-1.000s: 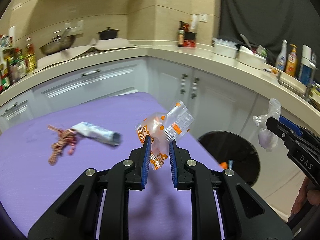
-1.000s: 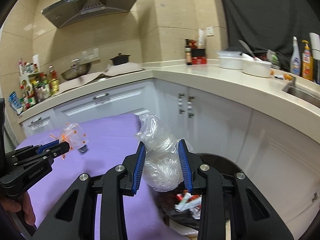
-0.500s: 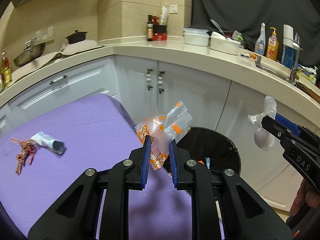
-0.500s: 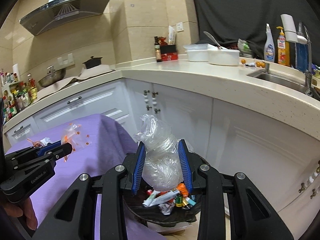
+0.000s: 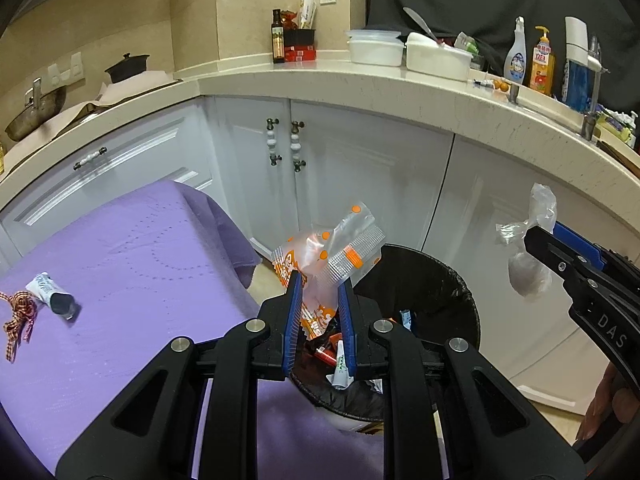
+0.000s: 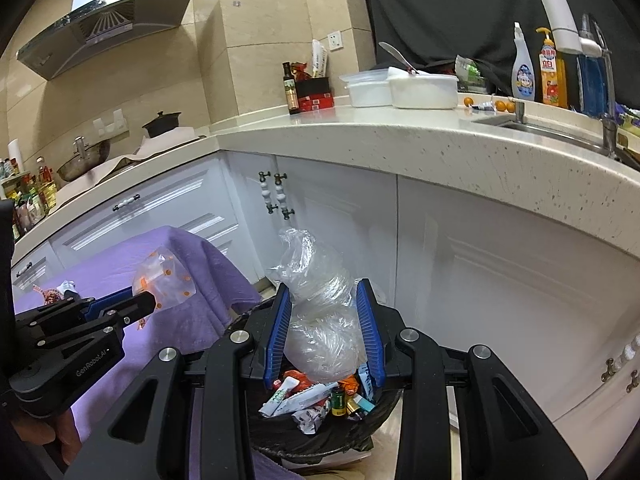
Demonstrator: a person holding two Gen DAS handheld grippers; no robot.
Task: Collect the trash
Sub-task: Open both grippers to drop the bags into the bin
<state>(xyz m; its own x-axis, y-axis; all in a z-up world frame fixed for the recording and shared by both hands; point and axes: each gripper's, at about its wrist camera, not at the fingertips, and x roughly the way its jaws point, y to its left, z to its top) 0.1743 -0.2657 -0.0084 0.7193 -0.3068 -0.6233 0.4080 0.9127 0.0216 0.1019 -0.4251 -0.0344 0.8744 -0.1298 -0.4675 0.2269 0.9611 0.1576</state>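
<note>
My left gripper (image 5: pixel 319 284) is shut on an orange-dotted clear wrapper (image 5: pixel 332 252), held over the near rim of a black-lined trash bin (image 5: pixel 452 280). My right gripper (image 6: pixel 323 292) is shut on a crumpled clear plastic bag (image 6: pixel 320 312), directly above the bin (image 6: pixel 384 404), which holds several wrappers and tubes. In the left wrist view the clear plastic bag (image 5: pixel 528 268) hangs from the right gripper (image 5: pixel 534 240) at the right. In the right wrist view the left gripper (image 6: pixel 150 302) with the wrapper (image 6: pixel 166 276) shows at the left. A white tube (image 5: pixel 52 294) and a checked ribbon (image 5: pixel 18 318) lie on the purple cloth.
A purple-covered table (image 5: pixel 132 264) stands left of the bin. White cabinets (image 5: pixel 360 176) and a curved stone counter (image 6: pixel 400 136) with bottles, tubs and a sink run behind. A hand (image 5: pixel 612 404) grips the right tool.
Both grippers have swung right from over the purple table to above the trash bin, and lower. The bin's contents have come into view. Both grips stay unchanged.
</note>
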